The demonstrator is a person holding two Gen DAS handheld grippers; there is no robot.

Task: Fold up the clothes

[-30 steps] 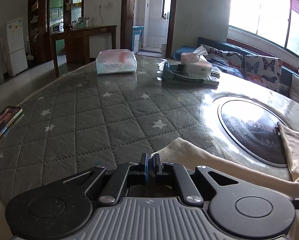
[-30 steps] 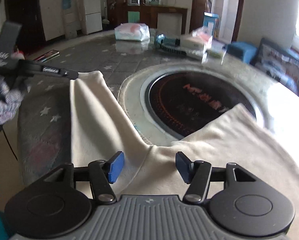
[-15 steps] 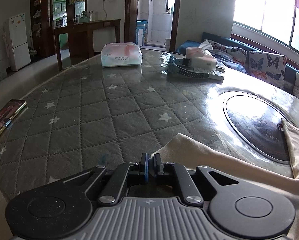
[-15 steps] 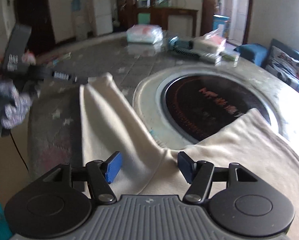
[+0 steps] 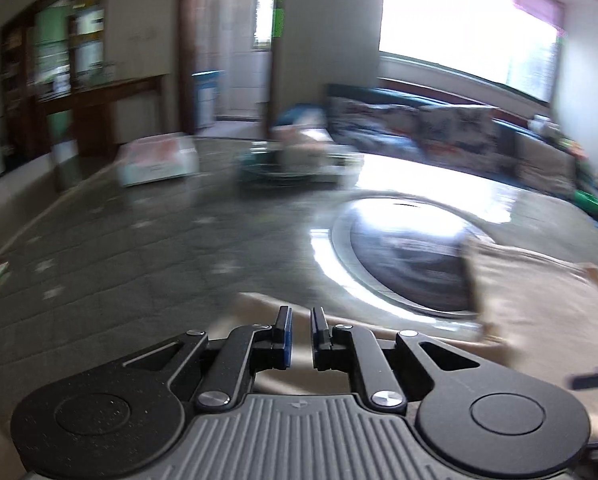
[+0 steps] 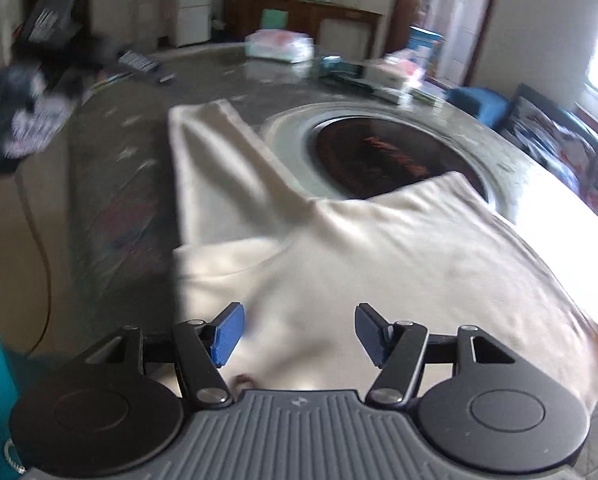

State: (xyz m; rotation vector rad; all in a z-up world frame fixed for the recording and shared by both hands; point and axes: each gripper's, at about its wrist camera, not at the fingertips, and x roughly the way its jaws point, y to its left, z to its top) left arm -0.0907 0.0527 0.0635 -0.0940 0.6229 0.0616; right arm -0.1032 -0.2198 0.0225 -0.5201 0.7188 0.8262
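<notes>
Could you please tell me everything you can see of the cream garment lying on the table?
The cream garment looks like soft knit cotton, plain and unprinted. It lies spread flat on the table, with one long sleeve stretched away across the star-patterned cover and another corner overlapping the rim of the dark round cooktop. Shallow wrinkles cross it. The right gripper is over it with jaws open; whether it touches is unclear. The left gripper, jaws opening, has cloth behind the gap.
</notes>
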